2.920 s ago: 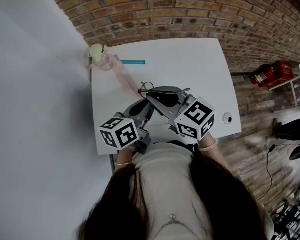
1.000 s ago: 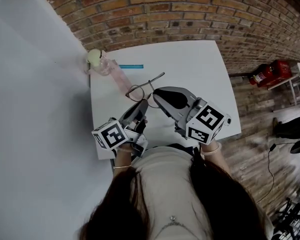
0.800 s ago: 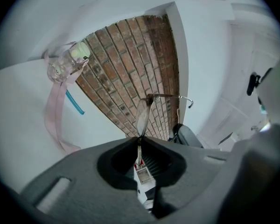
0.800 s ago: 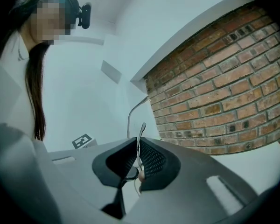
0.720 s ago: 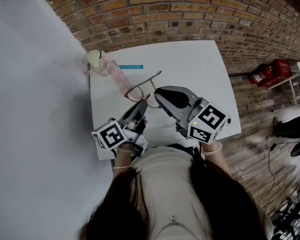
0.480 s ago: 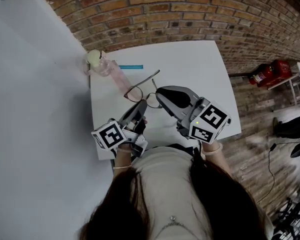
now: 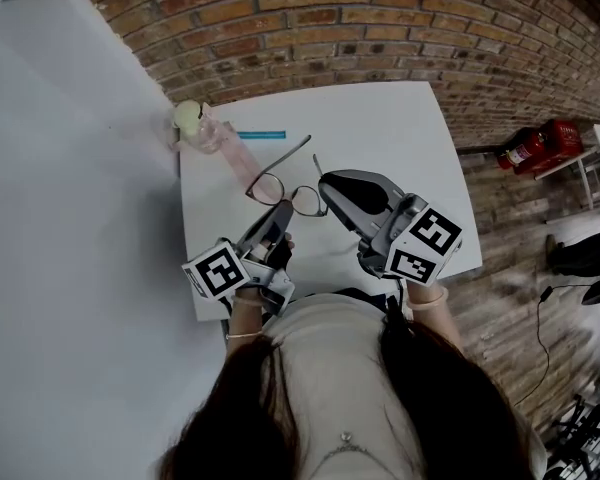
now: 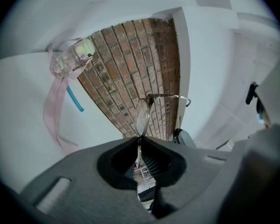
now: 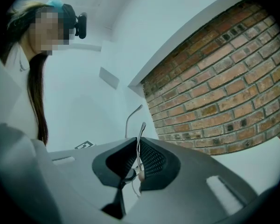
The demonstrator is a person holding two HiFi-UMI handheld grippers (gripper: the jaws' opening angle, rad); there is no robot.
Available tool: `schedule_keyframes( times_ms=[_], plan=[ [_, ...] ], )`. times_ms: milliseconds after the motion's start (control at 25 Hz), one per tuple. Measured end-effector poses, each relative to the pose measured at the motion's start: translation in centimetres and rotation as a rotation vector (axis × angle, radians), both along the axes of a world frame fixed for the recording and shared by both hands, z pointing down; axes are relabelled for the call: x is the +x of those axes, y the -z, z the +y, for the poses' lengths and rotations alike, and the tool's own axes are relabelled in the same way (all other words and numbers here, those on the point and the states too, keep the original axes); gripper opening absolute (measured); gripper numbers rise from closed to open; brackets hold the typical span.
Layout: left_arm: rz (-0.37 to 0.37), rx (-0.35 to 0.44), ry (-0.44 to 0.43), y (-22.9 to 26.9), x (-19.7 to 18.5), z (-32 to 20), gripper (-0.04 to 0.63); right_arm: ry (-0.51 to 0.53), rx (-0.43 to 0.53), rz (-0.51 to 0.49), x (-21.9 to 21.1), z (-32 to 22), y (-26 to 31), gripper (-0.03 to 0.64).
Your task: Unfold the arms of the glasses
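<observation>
Thin metal-framed glasses (image 7: 285, 190) hang above the white table (image 7: 400, 138), held between both grippers. My left gripper (image 7: 281, 211) is shut on the frame at the lower rim of a lens (image 8: 142, 115); in the left gripper view its jaws (image 8: 139, 149) pinch that rim. One arm of the glasses (image 7: 285, 158) sticks out straight toward the far wall. My right gripper (image 7: 326, 190) is shut on the other arm, whose curved tip (image 9: 141, 127) pokes up from between the jaws. The first arm's tip (image 9: 132, 112) shows behind it.
A clear pink bottle (image 7: 198, 123) with a pale green lid stands at the table's far left corner, its pink strap (image 7: 246, 163) trailing toward the glasses. A blue stick (image 7: 262, 134) lies beside it. The brick wall (image 7: 360, 28) runs behind; red canisters (image 7: 538, 148) sit on the floor at right.
The right gripper has drawn away to the right with the glasses' arm, swinging it out from the frame. The first arm points further out. The left gripper has kept its hold.
</observation>
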State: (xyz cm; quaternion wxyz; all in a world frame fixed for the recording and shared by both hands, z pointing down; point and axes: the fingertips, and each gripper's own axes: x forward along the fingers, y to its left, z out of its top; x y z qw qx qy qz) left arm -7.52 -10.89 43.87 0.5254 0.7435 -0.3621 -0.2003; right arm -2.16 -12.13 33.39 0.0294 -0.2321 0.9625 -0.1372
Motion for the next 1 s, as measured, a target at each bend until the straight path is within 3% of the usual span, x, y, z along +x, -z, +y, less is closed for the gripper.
schedule_keyframes(
  times_ms=[400, 1000],
  plan=[
    [0.103, 0.005, 0.002, 1.1, 0.6, -0.1, 0.021, -0.009, -0.006, -0.026, 0.9, -0.3, 0.4, 0.025],
    [0.166, 0.023, -0.002, 1.7, 0.6, -0.2, 0.021, -0.01, -0.013, -0.064, 2.0, -0.2, 0.8, 0.025]
  ],
)
